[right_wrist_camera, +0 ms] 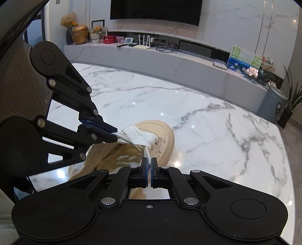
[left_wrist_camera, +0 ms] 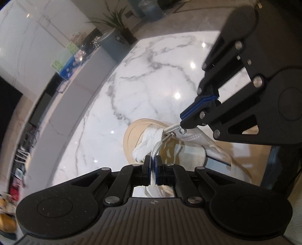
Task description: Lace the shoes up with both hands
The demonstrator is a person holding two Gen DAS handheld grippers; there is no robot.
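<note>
A beige boot (right_wrist_camera: 166, 139) lies on the marble table, toe pointing away, and shows again in the left wrist view (left_wrist_camera: 130, 132). A flat white lace (right_wrist_camera: 133, 134) is bunched across its front eyelets. My left gripper (left_wrist_camera: 153, 159) is shut on one strand of this lace (left_wrist_camera: 149, 139) just above the boot's tongue. My right gripper (right_wrist_camera: 149, 160) is shut on the other strand, close to a metal eyelet (left_wrist_camera: 182, 130). Each gripper is in the other's view: the right one (left_wrist_camera: 182, 120) comes in from the upper right, the left one (right_wrist_camera: 115, 134) from the left.
The white marble table (right_wrist_camera: 207, 132) stretches ahead and to the right, ending at an edge (right_wrist_camera: 279, 128). Beyond it stand a long grey console (right_wrist_camera: 169, 62) with small items, a grey bin (right_wrist_camera: 273, 105), a potted plant (right_wrist_camera: 290, 101) and a wall television (right_wrist_camera: 154, 9).
</note>
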